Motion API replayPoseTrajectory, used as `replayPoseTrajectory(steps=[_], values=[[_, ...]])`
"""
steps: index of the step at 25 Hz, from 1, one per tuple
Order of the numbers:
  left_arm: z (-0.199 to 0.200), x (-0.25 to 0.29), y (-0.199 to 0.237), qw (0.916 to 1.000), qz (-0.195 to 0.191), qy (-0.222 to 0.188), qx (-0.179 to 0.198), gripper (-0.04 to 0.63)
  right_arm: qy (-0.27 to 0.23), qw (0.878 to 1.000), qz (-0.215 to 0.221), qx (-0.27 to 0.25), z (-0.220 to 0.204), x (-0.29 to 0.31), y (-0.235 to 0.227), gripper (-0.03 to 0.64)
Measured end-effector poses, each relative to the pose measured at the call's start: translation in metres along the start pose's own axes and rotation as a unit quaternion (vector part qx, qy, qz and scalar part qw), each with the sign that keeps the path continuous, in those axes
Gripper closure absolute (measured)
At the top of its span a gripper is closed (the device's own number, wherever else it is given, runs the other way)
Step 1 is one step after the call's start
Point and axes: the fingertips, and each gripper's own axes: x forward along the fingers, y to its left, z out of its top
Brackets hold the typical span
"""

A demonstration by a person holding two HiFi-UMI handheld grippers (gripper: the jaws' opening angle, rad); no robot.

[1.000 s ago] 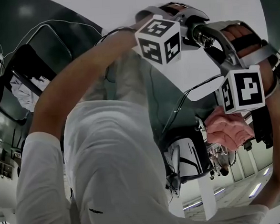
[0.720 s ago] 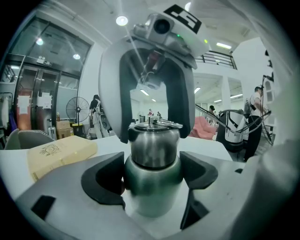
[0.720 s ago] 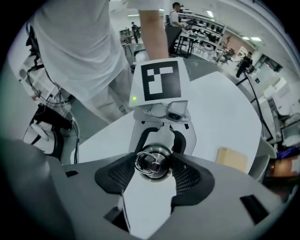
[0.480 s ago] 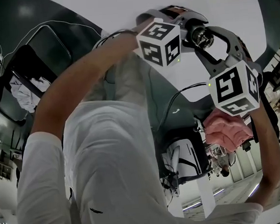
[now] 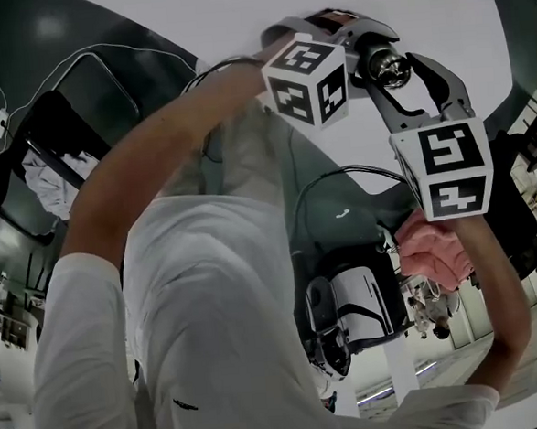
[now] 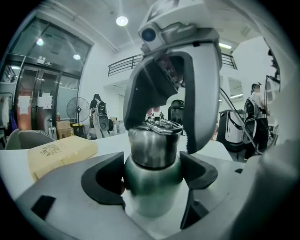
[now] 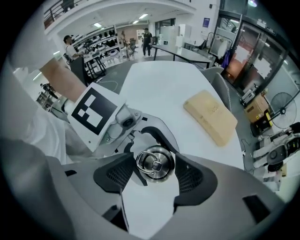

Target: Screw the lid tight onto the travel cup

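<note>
Right gripper view: fingers of the right gripper (image 7: 156,165) clasp the lid (image 7: 154,159) from above. The left gripper (image 6: 153,174) clamps the cup (image 6: 152,197). Open counter (image 7: 159,89) lies around, with the block (image 7: 210,116) well apart near its edge.

Travel cup (image 6: 152,180) — dark green body; lid (image 6: 154,140) brushed silver. Marker cubes (image 5: 307,78): black-and-white squares. Table (image 7: 159,84) white; board (image 7: 211,117) pale tan — faint emblem. Cloth (image 5: 436,248) pink.

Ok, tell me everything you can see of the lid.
The lid is round, polished steel, with a ring handle lying on top. It sits upright on the green travel cup, which the left gripper clamps. The right gripper comes from above; its jaws, just opened slightly, appear to press the lid's sides.
</note>
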Motion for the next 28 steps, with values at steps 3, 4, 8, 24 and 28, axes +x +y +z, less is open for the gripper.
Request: replayPoseTrajectory(steps=[3, 4, 8, 24, 28], values=[[-0.001, -0.001, 0.001, 1.0000, -0.001, -0.002, 0.000, 0.242, -0.006, 0.998, 0.008, -0.061, 0.004, -0.007, 0.005, 0.347], [-0.001, -0.002, 0.001, 1.0000, -0.001, -0.002, 0.001, 0.242, -0.006, 0.996, 0.012, -0.090, 0.005, -0.009, 0.007, 0.347], [-0.004, -0.003, 0.000, 1.0000, -0.001, -0.002, 0.000, 0.242, 0.021, 0.969, 0.029, -0.244, 0.002, -0.015, 0.011, 0.347], [-0.001, -0.002, 0.000, 0.9999, -0.002, -0.010, -0.002, 0.242, 0.061, 0.790, 0.101, -0.602, -0.016, -0.003, 0.013, 0.394], [-0.002, -0.005, 0.001, 0.9999, 0.001, -0.011, -0.003, 0.242, 0.037, 0.850, 0.103, -0.516, -0.010, -0.002, 0.014, 0.396]])
